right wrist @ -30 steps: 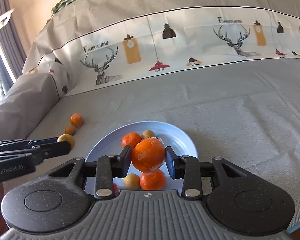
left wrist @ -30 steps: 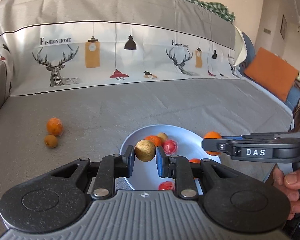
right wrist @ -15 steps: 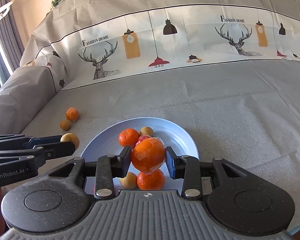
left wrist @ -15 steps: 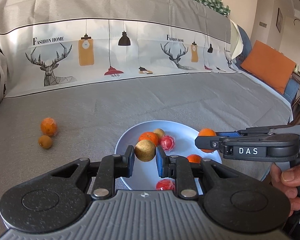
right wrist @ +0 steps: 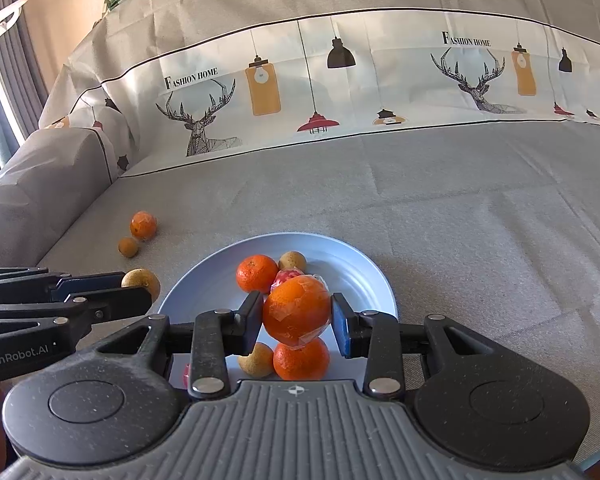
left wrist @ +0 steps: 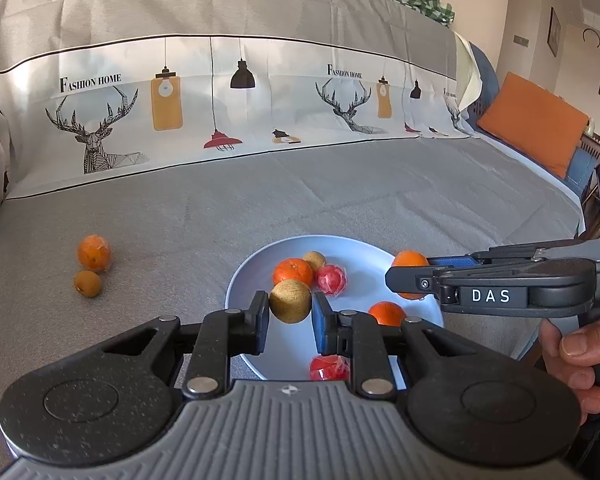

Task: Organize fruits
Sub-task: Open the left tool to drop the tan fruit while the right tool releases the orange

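Note:
My left gripper is shut on a small tan-brown fruit and holds it over the near left edge of the pale blue plate. My right gripper is shut on a plastic-wrapped orange above the plate. The plate holds oranges, small tan fruits and wrapped red fruits. The right gripper also shows in the left wrist view, and the left gripper in the right wrist view.
A wrapped orange and a small brown fruit lie on the grey sofa cover left of the plate. The printed backrest cover rises behind. An orange cushion sits far right. A sofa arm stands at the left.
Both grippers have kept their fruit and shifted slightly forward over the plate; the plate and its fruit appear a little nearer and more central.

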A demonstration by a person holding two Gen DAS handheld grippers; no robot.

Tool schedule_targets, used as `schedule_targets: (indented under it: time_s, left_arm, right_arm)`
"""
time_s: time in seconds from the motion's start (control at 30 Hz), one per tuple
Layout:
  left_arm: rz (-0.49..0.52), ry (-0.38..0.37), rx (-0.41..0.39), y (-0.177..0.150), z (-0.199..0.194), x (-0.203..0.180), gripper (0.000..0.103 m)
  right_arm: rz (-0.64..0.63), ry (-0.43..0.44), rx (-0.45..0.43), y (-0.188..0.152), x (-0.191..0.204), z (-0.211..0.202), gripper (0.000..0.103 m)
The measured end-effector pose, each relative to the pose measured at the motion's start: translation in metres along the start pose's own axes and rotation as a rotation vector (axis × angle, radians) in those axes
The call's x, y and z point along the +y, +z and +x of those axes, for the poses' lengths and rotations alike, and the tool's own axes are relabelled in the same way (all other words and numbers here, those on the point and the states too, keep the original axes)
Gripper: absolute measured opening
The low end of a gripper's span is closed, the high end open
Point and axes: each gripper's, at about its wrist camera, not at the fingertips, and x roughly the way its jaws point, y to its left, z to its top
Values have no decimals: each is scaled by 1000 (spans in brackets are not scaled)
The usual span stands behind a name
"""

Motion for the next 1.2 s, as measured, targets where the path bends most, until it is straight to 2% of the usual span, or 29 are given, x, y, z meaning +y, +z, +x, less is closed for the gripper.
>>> schedule_targets:
  time_s: [0.33,0.57,0.8,1.0,1.2]
  left_arm:
    - [-6,-10,-1,0,1,2,27]
    - [-3,-6,4,0,2,3,28]
    - [-12,-3,2,1,2,5,28]
    - [-66,21,1,3,3,16,28]
    - [-179,94,5,9,7,42,28]
  right_arm:
    - [3,-2,9,-1,-1,2,39]
    - [15,-6,14,-1,-2,2,47]
    - [14,-4,13,0,-1,2,48]
    - [19,1,9,0,1,2,48]
    - [21,24,14,1,3,3,48]
